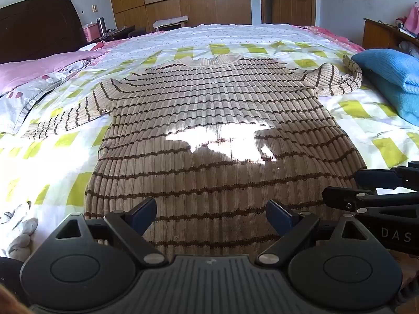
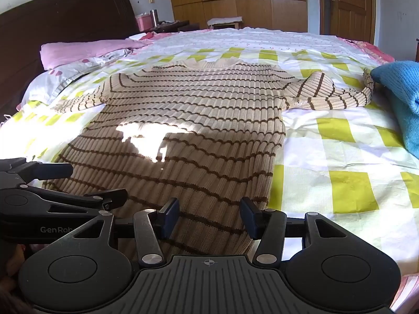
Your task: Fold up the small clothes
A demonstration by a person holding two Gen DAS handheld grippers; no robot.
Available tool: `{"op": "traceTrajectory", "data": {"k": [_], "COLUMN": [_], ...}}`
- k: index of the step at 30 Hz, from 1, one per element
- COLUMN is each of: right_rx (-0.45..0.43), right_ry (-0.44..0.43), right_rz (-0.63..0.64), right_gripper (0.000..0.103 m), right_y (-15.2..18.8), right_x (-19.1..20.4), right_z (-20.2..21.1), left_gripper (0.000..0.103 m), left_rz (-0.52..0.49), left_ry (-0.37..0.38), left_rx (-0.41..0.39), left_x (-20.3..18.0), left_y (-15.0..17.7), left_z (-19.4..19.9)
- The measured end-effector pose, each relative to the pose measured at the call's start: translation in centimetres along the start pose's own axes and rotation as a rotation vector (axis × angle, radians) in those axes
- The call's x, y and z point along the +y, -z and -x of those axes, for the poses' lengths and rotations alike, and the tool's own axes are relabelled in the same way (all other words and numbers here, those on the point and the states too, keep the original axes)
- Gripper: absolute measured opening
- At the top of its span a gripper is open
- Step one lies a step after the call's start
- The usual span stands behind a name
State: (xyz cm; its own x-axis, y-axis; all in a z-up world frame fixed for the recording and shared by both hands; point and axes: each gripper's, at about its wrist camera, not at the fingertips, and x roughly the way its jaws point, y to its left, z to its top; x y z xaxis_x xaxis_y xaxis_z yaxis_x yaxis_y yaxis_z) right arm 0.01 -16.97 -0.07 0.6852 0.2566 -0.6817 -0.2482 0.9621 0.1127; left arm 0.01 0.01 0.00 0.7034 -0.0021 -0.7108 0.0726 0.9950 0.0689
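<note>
A beige ribbed sweater with thin brown stripes [image 1: 209,104] lies flat on the bed, collar far from me, hem near me; it also shows in the right wrist view [image 2: 188,120]. Its left sleeve [image 1: 65,117] stretches out flat. Its right sleeve [image 2: 337,94] is bent and bunched beside a blue knit. My left gripper [image 1: 211,217] is open and empty, just above the hem near its middle. My right gripper [image 2: 209,218] is open and empty over the hem's right part. Each gripper shows at the edge of the other's view.
The bed has a white and yellow-green checked sheet [image 2: 340,183]. A folded blue knit garment [image 1: 392,78] lies at the right. Pink and white bedding [image 1: 39,78] is piled at the left by a dark headboard [image 1: 39,26]. Wooden wardrobes and a door stand beyond.
</note>
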Motion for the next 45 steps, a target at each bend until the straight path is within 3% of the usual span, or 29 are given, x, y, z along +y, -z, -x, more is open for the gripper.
{"op": "traceTrajectory", "data": {"k": [15,35,45], "right_rx": [0.009,0.019,0.037], "right_ry": [0.006,0.019,0.018], "right_rz": [0.003,0.020,0.047], "right_gripper": [0.051,0.051,0.051], "right_y": [0.0,0.1,0.1], "right_x": [0.0,0.0,0.4], "right_z": [-0.1,-0.3,-0.3], "left_gripper": [0.096,0.096,0.096], "left_rz": [0.013,0.039,0.053], "left_ry": [0.015,0.069,0.062], "left_rx": [0.016,0.098,0.084], "left_x": [0.1,0.4,0.8], "left_y": [0.4,0.5,0.4], "left_z": [-0.2,-1.6,-1.0]}}
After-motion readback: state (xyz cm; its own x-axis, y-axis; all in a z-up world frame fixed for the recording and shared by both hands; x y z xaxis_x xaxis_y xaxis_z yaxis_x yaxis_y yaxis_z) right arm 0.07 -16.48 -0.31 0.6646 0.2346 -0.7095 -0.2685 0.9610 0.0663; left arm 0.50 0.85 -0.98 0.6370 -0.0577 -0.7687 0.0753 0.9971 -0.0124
